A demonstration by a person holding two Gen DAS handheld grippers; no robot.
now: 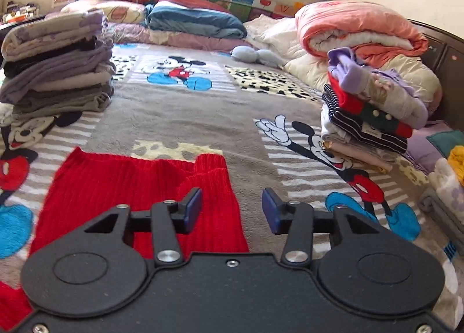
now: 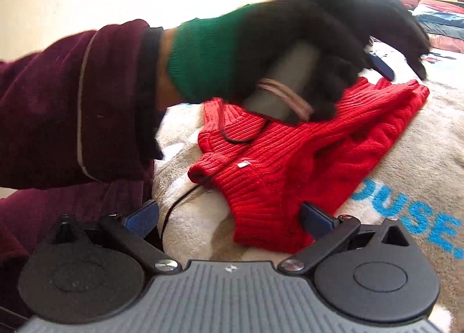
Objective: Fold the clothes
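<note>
Two grippers work over the red sweater (image 1: 139, 191), which lies partly folded on the cartoon blanket (image 1: 179, 112) near the bed's front edge. The left gripper (image 1: 232, 208) hangs part-open above the sweater's edge, gripping nothing; the right gripper (image 2: 229, 217) stands wide open, one finger over the knit, nothing held. Best to pinch hem and fold together (ribbed knit slides) and lay it square. No containers show; only stacks of folded clothes (image 1: 58, 63) on the bed
</note>
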